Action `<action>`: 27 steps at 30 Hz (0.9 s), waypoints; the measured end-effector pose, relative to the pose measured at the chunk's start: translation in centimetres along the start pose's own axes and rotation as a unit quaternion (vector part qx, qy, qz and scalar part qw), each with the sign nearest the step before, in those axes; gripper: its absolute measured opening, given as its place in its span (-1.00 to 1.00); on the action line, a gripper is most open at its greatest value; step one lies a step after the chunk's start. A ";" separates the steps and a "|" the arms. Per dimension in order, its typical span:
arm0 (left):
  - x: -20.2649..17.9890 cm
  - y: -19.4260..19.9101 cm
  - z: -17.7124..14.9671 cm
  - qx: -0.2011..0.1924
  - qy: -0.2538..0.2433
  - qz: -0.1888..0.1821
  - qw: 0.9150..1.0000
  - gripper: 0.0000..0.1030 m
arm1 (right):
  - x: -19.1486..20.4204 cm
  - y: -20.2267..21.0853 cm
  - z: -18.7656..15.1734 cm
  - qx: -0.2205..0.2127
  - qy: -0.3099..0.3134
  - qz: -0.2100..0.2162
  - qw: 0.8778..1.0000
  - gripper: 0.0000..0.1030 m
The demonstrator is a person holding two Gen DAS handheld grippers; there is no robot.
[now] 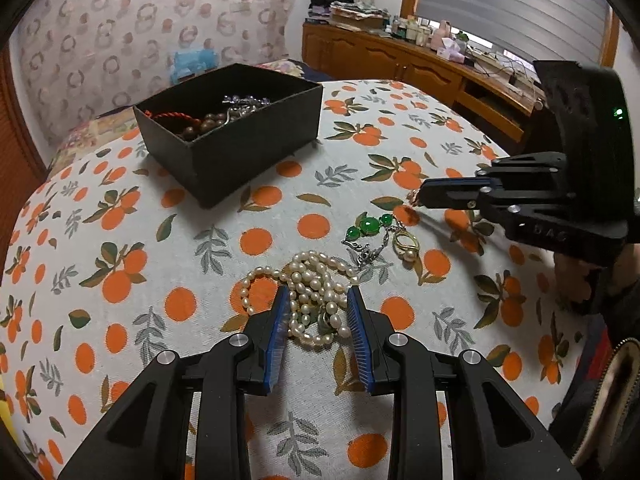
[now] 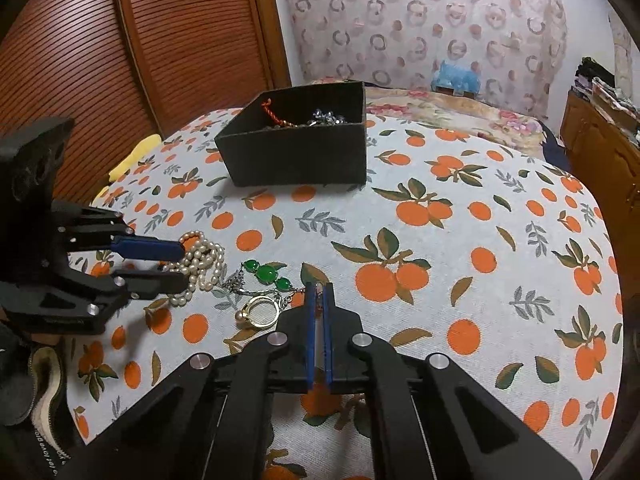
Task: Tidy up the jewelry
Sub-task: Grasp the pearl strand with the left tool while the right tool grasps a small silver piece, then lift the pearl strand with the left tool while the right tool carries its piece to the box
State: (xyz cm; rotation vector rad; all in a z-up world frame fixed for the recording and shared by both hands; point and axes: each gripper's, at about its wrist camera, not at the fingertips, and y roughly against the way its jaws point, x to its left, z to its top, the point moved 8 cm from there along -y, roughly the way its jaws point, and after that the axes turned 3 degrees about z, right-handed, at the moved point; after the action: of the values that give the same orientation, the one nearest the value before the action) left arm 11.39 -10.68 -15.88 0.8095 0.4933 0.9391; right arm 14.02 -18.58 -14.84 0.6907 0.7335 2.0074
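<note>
Looking along the left gripper (image 1: 316, 312), its blue pads stood apart on either side of the heaped pearl necklace (image 1: 304, 292) on the orange-print cloth (image 1: 120, 280), released and not yet pinching; the step in hand looked like gathering the pearls, and the next move would call for closing on the thick of the heap so no loop trails. To the right lay the green stone bracelet (image 1: 370, 226) and a gold ring (image 1: 406, 246), with the right gripper (image 1: 420, 196) at the bracelet's far end. Far left, the black box (image 1: 256, 148) already held brown beads, a red cord and a silvery piece. From the right wrist, the right gripper (image 2: 318, 292) was clenched on something thin, seemingly the bracelet's chain, though I cannot tell for sure; the bracelet (image 2: 268, 274) and ring (image 2: 262, 310) lay just left, the box (image 2: 296, 152) far off.
</note>
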 end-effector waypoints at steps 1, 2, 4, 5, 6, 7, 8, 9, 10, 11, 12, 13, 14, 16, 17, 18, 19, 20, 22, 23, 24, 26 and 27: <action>0.0 0.0 0.0 0.000 0.002 -0.002 1.000 -0.48 | 0.0 0.2 0.0 -0.002 -0.001 0.001 1.000 -0.92; 0.1 0.0 0.0 0.000 0.004 -0.002 1.000 -0.53 | -0.1 0.3 0.1 -0.004 -0.001 0.000 1.000 -0.92; 0.0 0.0 0.0 -0.002 0.004 -0.005 1.000 -0.70 | -0.1 0.5 0.2 -0.008 0.000 -0.001 1.000 -0.92; 0.0 0.1 0.0 -0.002 0.003 -0.003 1.000 -0.75 | -0.1 0.6 0.2 -0.010 -0.001 -0.002 1.000 -0.92; 0.0 0.1 0.0 -0.002 0.003 -0.001 1.000 -0.81 | -0.1 0.6 0.3 -0.011 -0.001 -0.002 1.000 -0.92; 0.1 0.1 0.0 -0.002 0.004 0.000 1.000 -0.83 | -0.2 0.7 0.3 -0.012 -0.001 -0.002 1.000 -0.92; 0.2 0.1 0.0 -0.002 0.007 -0.002 1.000 -0.83 | -0.2 0.7 0.3 -0.013 -0.001 -0.003 1.000 -0.92; 0.4 0.1 0.0 -0.001 0.009 -0.002 1.000 -0.83 | -0.2 0.8 0.3 -0.014 -0.001 -0.003 1.000 -0.92; 0.5 0.1 0.0 -0.001 0.012 0.000 1.000 -0.83 | -0.2 0.8 0.3 -0.015 -0.001 -0.003 1.000 -0.92; 0.6 0.2 0.0 -0.001 0.014 0.000 1.000 -0.83 | -0.2 0.9 0.3 -0.016 -0.001 -0.003 1.000 -0.92; 0.7 0.2 0.0 -0.002 0.016 -0.002 1.000 -0.84 | -0.2 0.9 0.3 -0.016 -0.001 -0.002 1.000 -0.92; 0.8 0.2 0.0 -0.003 0.017 -0.003 1.000 -0.84 | -0.2 0.9 0.3 -0.015 -0.001 -0.002 1.000 -0.92; 0.8 0.3 0.0 -0.004 0.018 -0.002 1.000 -0.86 | -0.2 0.8 0.3 -0.015 -0.001 -0.002 1.000 -0.92; 0.9 0.5 0.1 -0.009 0.021 -0.003 1.000 -0.91 | -0.1 0.8 0.2 -0.014 0.001 -0.002 1.000 -0.92; 1.0 0.7 0.3 -0.013 0.023 -0.005 1.000 -0.91 | -0.1 0.9 0.3 -0.015 0.001 -0.001 1.000 -0.92; 1.0 1.0 0.5 -0.019 0.025 -0.006 0.999 -0.91 | 0.0 0.9 0.3 -0.015 0.001 -0.001 1.000 -0.92; 1.1 1.4 0.8 -0.023 0.027 -0.006 0.999 -0.91 | 0.0 0.9 0.4 -0.016 0.001 -0.001 1.000 -0.92; 1.2 1.7 1.0 -0.029 0.028 -0.005 0.999 -0.91 | 0.1 1.0 0.5 -0.017 0.002 -0.001 1.000 -0.92; 1.5 2.7 1.8 -0.043 0.035 -0.006 0.998 -0.91 | 0.3 1.1 0.8 -0.020 0.005 -0.001 1.000 -0.92; 1.7 3.2 2.3 -0.051 0.038 -0.008 0.998 -0.91 | 0.3 1.1 1.0 -0.022 0.007 -0.001 1.000 -0.92; 1.9 3.8 3.0 -0.060 0.041 -0.009 0.997 -0.91 | 0.5 1.2 1.3 -0.025 0.009 0.000 1.000 -0.92; 2.2 4.9 4.1 -0.075 0.043 -0.007 0.996 -0.91 | 0.7 1.5 2.2 -0.032 0.013 0.001 0.999 -0.92; 2.4 5.6 5.0 -0.087 0.044 -0.007 0.995 -0.91 | 0.8 1.6 2.5 -0.036 0.015 0.002 0.999 -0.92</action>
State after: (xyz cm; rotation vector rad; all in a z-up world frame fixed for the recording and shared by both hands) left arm 13.14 -8.67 -8.45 0.6092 0.4862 0.9925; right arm 14.56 -18.04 -11.82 0.6226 0.6751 2.0401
